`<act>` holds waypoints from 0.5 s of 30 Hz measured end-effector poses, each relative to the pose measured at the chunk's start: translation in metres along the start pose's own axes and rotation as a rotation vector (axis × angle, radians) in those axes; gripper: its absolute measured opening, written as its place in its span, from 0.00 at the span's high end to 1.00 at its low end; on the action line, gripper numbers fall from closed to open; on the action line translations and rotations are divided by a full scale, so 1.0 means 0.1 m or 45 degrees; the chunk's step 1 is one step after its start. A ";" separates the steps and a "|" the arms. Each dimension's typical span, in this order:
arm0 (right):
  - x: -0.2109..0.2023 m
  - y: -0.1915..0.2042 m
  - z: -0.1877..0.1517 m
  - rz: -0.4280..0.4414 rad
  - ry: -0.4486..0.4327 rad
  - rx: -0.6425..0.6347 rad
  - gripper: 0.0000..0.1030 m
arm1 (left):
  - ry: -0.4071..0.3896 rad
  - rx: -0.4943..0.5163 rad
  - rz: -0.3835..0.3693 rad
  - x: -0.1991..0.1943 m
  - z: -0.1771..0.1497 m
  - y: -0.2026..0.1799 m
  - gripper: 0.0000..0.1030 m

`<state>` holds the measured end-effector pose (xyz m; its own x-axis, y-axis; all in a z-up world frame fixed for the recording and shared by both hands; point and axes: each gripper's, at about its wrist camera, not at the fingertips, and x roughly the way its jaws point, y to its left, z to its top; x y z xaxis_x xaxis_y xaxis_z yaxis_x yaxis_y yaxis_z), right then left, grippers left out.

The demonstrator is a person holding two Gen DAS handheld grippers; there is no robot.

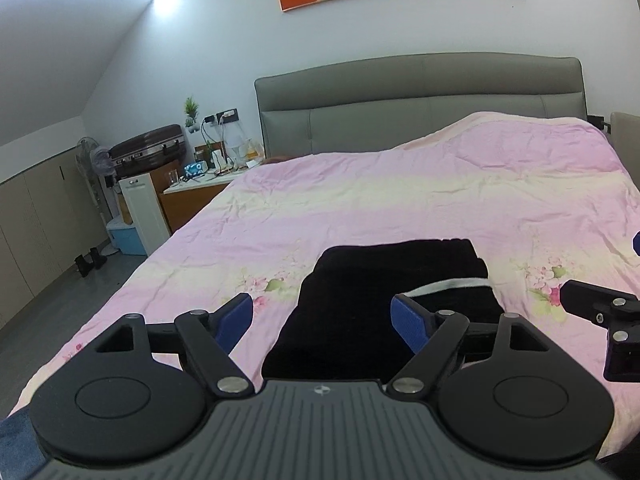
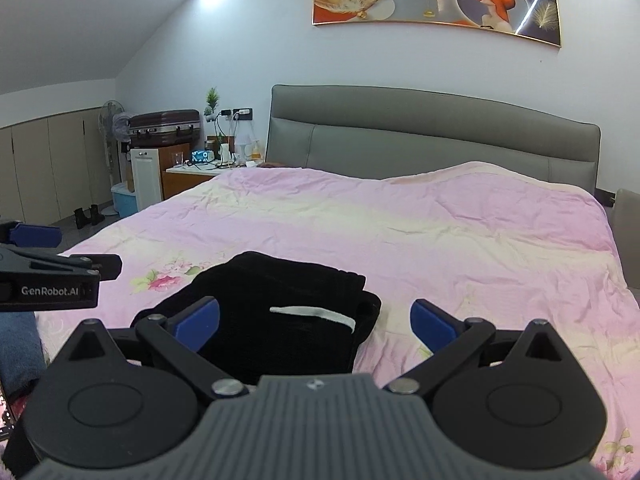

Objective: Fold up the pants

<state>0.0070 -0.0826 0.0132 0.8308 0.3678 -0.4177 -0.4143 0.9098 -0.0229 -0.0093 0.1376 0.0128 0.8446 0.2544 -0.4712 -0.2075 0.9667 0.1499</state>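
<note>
Lying folded into a compact black bundle, the pants (image 2: 280, 316) sit near the foot of the bed on the pink quilt (image 2: 460, 240), a white strip showing on top. Left gripper (image 1: 322, 320) and right gripper (image 2: 316, 326) both hover just short of the bundle, jaws spread wide, nothing between the pads. Fold looks done or nearly so. If a last tidy is wanted: pinch only the top layer's edge, keep both grippers level, press the stack flat, don't drag the quilt. Quilt is wrinkled and soft, so the bundle can shift. Grey headboard (image 2: 432, 136) behind, cluttered nightstand (image 2: 200, 170), suitcase (image 2: 164, 128) and fan (image 2: 114, 124) at left, framed picture (image 2: 436, 4) on the wall.
</note>
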 end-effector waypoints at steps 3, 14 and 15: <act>0.12 0.02 -0.11 0.021 0.054 0.035 0.05 | 0.061 -0.026 -0.004 0.08 -0.14 -0.03 0.11; 0.55 0.00 -0.46 -0.013 0.247 0.079 0.05 | 0.240 -0.015 -0.054 0.35 -0.43 -0.11 0.11; 0.58 0.00 -0.46 -0.013 0.255 0.084 0.05 | 0.251 -0.019 -0.055 0.36 -0.45 -0.11 0.11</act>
<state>0.0376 -0.0704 -0.0529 0.7418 0.3190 -0.5898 -0.3757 0.9263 0.0285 0.0011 0.1378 -0.0445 0.7404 0.2120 -0.6379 -0.1815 0.9768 0.1139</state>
